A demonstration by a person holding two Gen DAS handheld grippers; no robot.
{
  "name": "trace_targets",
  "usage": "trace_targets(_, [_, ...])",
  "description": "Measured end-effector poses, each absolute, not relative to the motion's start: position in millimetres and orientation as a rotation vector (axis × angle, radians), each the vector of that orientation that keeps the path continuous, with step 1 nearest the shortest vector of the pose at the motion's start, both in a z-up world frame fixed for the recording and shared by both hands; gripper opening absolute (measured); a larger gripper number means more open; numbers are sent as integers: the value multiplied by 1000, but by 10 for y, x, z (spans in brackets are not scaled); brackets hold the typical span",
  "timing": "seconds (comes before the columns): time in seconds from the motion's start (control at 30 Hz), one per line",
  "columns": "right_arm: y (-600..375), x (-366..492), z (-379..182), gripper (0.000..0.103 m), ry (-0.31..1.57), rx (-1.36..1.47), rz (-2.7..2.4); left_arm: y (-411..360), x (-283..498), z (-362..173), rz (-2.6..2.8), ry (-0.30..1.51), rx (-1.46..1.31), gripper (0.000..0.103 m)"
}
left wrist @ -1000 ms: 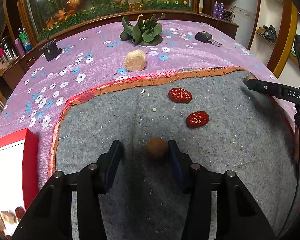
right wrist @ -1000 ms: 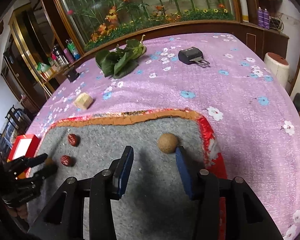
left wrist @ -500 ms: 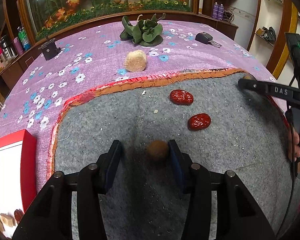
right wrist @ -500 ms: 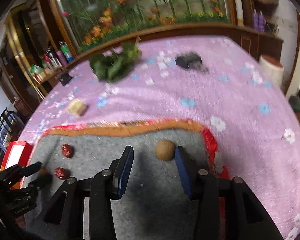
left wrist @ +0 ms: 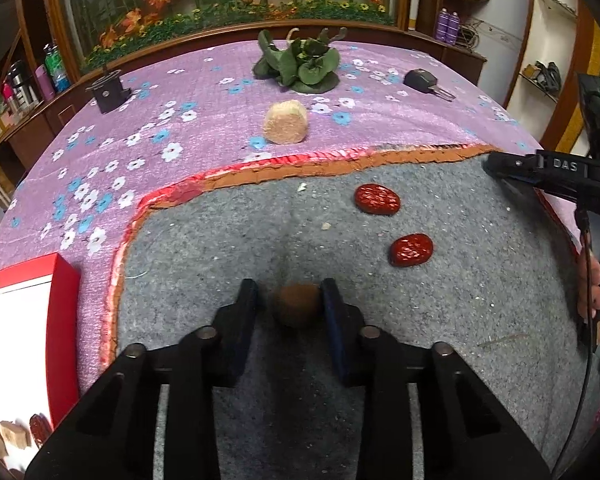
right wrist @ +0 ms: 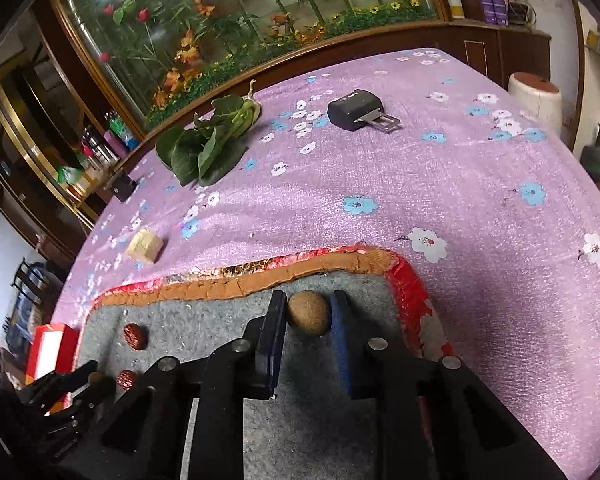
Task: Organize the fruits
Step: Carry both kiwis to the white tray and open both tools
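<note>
A: Left wrist view first. What has changed?

B: The left gripper [left wrist: 289, 300] has just been closing, and its jaws now clench the dark brown round fruit [left wrist: 296, 309] that sat loose between them a second ago. The fruit rests on the grey felt mat [left wrist: 440, 320], low in the centre.

A: And the rest of the mat?

B: Two red dates lie at about 2 o'clock from that fruit: the far date [left wrist: 377, 199] and the near date [left wrist: 411, 249], apart from each other, neither shifted. The right gripper [left wrist: 496, 165] has reached further in over the mat's far right corner. A red box [left wrist: 62, 320] stands at 9 o'clock, off the mat. On the purple flowered tabletop [left wrist: 160, 112] a tan block [left wrist: 285, 121] and leafy greens [left wrist: 300, 65] sit at 12 o'clock.

A: Now the right wrist view.

B: The right gripper [right wrist: 308, 308] has also just been closing; both pads now touch the light brown round fruit [right wrist: 309, 317], grasping it near the mat's [right wrist: 204, 332] far right corner. Earlier that fruit stood ahead of the open jaws. The view has rolled a little. The left gripper [right wrist: 94, 380] is at 8 o'clock, just beside one date [right wrist: 127, 379].
</note>
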State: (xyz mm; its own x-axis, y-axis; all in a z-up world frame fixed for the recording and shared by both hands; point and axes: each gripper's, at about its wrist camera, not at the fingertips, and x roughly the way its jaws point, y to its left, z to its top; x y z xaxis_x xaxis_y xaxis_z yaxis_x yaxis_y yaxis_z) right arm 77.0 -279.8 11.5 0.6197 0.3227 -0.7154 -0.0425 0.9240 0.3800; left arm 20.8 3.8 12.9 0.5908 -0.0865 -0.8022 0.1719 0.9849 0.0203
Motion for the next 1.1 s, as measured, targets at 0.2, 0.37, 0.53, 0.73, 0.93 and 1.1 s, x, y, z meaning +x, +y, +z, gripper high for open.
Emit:
trace_targets(0.2, [-2832, 667, 267, 23, 812, 387, 287, 109, 108, 169, -111, 916, 73, 19])
trace_targets(0.37, [-2822, 481, 488, 23, 718, 414, 334, 169, -109, 332, -82, 855, 75, 19])
trace_targets(0.53, [-2691, 261, 718, 23, 657, 389, 380, 382, -405, 582, -65, 794, 51, 19])
trace_targets(0.73, [-2219, 42, 878, 23, 663, 376, 508, 689, -838, 835, -14, 721, 19, 19])
trace_targets(0.93, [-1313, -161, 982, 22, 702, 343, 716, 1052, -1296, 926, 121, 664, 52, 20])
trace_targets(1.1, [-284, -284, 965, 22, 748, 308, 892, 1544, -1510, 899, 280, 670, 21, 20])
